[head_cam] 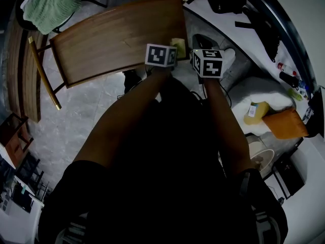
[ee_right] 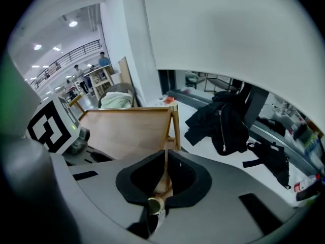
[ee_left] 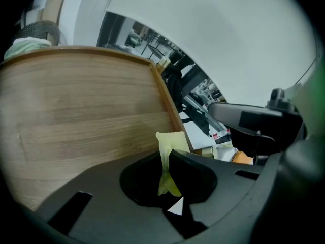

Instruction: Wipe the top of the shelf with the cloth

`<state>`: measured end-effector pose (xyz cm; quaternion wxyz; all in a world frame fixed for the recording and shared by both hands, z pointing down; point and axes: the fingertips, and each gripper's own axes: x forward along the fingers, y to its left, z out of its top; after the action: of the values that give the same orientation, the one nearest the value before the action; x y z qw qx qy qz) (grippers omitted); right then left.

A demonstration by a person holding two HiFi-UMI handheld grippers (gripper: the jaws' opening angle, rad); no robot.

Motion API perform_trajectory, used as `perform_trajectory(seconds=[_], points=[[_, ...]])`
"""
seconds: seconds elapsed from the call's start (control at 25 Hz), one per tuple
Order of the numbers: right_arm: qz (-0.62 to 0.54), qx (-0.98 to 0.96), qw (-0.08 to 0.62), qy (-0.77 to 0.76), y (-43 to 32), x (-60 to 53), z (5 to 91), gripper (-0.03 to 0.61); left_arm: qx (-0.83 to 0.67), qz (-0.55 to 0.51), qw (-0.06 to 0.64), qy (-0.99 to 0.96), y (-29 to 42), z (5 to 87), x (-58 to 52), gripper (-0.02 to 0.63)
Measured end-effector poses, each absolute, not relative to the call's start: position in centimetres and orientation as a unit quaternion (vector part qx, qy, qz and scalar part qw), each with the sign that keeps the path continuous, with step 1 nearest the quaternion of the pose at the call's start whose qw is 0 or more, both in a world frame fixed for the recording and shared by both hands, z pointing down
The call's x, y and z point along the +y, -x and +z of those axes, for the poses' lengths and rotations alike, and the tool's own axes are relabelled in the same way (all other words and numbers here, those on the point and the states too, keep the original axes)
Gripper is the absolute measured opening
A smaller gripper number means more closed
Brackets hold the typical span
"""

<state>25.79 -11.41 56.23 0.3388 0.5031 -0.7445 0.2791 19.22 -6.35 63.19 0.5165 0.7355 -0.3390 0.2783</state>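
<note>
The left gripper [ee_left: 169, 154] has its jaws clamped on a yellow cloth [ee_left: 171, 142], which pokes up between them in a folded tuft. The cloth sits at the near right corner of the wooden shelf top [ee_left: 86, 111], hard against the raised rim [ee_left: 163, 99] that runs along the right edge. From that corner the board stretches bare towards its left and far edges, so most of the surface lies open. A heap of pale green fabric [head_cam: 51, 4] bulges just past the far left corner. The right gripper [ee_right: 165, 156] hangs just beside the left one, off the shelf's right edge, with its jaws drawn together. Below the near edge there is grey stone floor [head_cam: 86, 111]. To the right of the shelf lies a white surface [ee_right: 203, 136] with a black jacket [ee_right: 223, 118] spread on it, and further right an orange pad [head_cam: 285, 123] and a yellow packet [head_cam: 255, 112]. The packet's small label is too fine to read. The only other print is the black-and-white square patterns on each gripper's marker cube [head_cam: 161, 55].
</note>
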Motion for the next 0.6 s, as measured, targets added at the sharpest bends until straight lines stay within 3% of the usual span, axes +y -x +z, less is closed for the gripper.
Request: perform_trajectory(seconds=[0.6], points=[[0.266,-0.785,0.359,-0.429,-13.1,-11.2,56.9,0.031,-0.372,0.297,0.536,-0.697,-7.0,64.4,-2.9,0.034]])
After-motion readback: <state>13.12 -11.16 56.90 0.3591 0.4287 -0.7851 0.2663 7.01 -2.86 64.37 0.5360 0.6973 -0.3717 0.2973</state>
